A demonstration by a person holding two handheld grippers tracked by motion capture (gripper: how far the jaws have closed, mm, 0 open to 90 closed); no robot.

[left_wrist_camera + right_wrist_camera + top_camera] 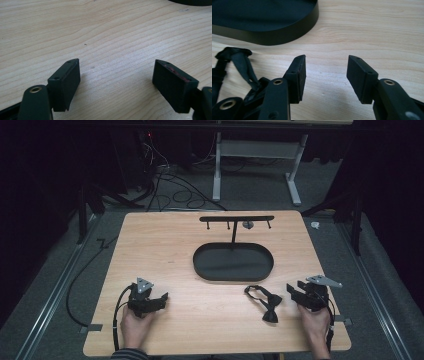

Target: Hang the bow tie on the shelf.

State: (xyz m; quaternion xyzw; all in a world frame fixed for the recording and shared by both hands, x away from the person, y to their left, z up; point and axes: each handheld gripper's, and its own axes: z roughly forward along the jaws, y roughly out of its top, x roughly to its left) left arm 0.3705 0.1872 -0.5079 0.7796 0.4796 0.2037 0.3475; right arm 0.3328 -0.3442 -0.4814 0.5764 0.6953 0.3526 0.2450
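Observation:
A black bow tie (266,306) with a looped strap lies flat on the wooden table (200,245), just left of my right gripper (293,293). In the right gripper view that gripper (325,75) is open, with bare wood between its pads. The bow tie's strap (238,61) lies beyond the left jaw, not touching it. Near the table's front left, my left gripper (159,300) rests low over the wood. In its own view the left gripper (116,75) stands wide open with nothing between its jaws.
A black oval tray (207,270) sits mid-table. From its far side rises a thin post carrying a crossbar with small hooks (236,218). The tray's rim (287,33) lies just beyond the right gripper. Cables and a metal frame stand on the floor behind the table.

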